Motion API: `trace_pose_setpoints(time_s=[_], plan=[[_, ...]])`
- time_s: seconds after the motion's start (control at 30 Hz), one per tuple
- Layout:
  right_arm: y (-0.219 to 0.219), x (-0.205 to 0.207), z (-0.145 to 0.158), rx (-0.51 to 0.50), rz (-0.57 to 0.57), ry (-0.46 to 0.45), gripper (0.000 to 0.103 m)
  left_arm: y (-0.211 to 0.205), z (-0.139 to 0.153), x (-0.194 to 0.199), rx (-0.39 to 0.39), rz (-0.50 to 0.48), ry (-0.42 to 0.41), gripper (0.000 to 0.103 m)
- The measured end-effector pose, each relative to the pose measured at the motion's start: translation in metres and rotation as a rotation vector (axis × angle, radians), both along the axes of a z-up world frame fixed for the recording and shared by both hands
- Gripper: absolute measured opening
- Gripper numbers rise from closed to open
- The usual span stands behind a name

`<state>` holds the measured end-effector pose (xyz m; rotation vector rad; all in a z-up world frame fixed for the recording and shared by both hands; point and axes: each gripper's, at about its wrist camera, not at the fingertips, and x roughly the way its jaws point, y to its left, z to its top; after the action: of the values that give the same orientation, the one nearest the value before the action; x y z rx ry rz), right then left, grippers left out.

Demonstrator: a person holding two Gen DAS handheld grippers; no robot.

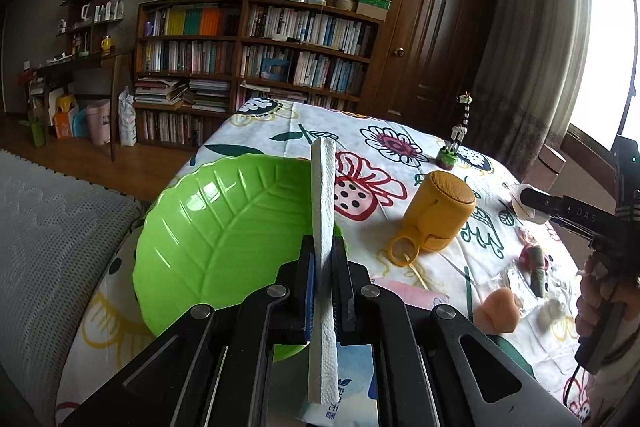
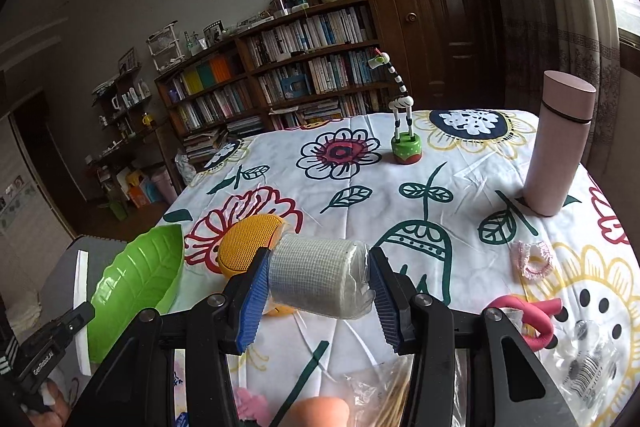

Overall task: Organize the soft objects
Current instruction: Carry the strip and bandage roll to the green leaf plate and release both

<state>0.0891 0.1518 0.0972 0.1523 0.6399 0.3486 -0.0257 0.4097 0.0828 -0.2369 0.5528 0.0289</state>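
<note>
Two grippers work over our flower-print tablecloth (image 2: pixel 360 195). Our left gripper (image 1: pixel 322 291) clamps a folded white paper towel (image 1: pixel 323 227) upright above the green leaf-shaped dish (image 1: pixel 216 227). Our right gripper (image 2: pixel 318 291) squeezes a wrapped white gauze roll (image 2: pixel 320 275) lengthwise between its blue pads (image 2: pixel 250 311), above the table just before the yellow speaker (image 2: pixel 248 247).

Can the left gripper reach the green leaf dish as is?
Probably yes: the green leaf dish lies just ahead of the left gripper with nothing between, but its jaws are shut on a folded tissue.
</note>
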Motion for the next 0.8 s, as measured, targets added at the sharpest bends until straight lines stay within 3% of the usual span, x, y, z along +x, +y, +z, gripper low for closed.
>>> trace_pose_setpoints(time_s=[0.4, 0.53, 0.67, 0.8], plan=[[0.051, 0.01, 0.017, 0.016, 0.096, -0.045, 0.051, 0.025, -0.019, 0.012, -0.024, 0.061, 0.041, 0.01], [0.068, 0.004, 0.021, 0.024, 0.14, -0.063, 0.051, 0.034, -0.025, 0.015, -0.053, 0.096, 0.061, 0.038], [0.087, -0.003, 0.022, 0.037, 0.199, -0.069, 0.051, 0.04, -0.023, 0.012, -0.054, 0.117, 0.046, 0.04], [0.108, -0.011, 0.018, 0.039, 0.269, -0.061, 0.051, 0.045, -0.017, 0.008, -0.041, 0.145, 0.027, 0.051]])
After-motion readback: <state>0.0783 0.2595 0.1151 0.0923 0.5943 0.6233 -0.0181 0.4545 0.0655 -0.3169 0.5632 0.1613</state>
